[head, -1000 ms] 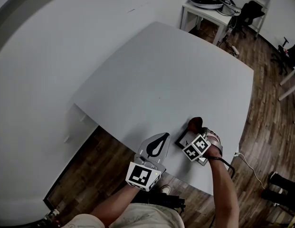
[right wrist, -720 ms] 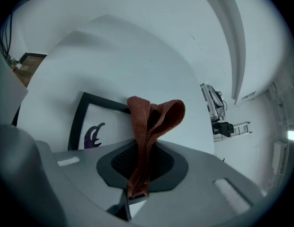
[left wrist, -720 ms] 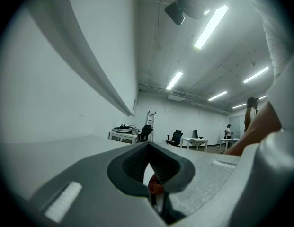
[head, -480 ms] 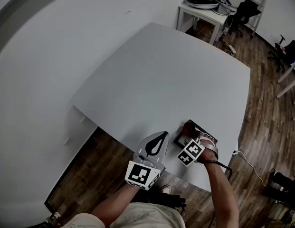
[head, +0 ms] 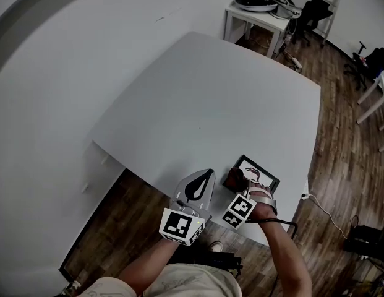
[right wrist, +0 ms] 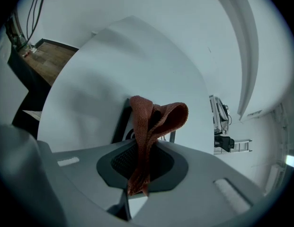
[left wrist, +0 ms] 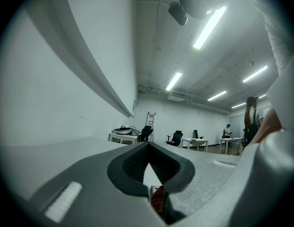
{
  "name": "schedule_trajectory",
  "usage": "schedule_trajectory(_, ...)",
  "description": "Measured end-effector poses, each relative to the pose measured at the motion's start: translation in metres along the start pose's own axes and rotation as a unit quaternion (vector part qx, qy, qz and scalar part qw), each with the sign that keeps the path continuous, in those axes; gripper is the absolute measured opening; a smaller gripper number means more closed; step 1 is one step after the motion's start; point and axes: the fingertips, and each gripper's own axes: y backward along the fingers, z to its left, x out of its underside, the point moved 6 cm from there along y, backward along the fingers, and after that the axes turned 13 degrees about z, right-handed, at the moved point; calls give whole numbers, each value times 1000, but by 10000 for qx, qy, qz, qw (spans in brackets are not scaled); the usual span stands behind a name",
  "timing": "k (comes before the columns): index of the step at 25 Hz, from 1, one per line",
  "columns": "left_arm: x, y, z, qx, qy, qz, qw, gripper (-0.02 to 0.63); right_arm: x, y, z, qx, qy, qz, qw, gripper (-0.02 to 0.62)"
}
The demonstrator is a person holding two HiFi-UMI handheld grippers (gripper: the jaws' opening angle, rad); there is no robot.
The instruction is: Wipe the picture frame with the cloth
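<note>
Right gripper (right wrist: 137, 181) clamped on cloth (right wrist: 156, 117), cloth over corner of picture frame (head: 266, 177) on counter (head: 210, 91). Left gripper (head: 203, 179) closed, empty, just beside.

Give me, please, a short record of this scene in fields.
Surface: white table
Picture frame: flat on the table, near the person's edge
Cloth: reddish, bunched, at the frame's near corner
Right tongs: shut on the cloth
Left tongs: shut, empty, left of the frame
</note>
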Motion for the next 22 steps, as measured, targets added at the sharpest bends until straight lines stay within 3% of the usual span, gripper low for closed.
schedule_trajectory(4,0,-3,-3,64,14,-9,10000,1,-3,9,13,96,315,0,9995,60)
schedule_trajectory(22,-1,-9,-6,95,-67,-10,9999,2,-6,17,16,109,196,-162,9996,60)
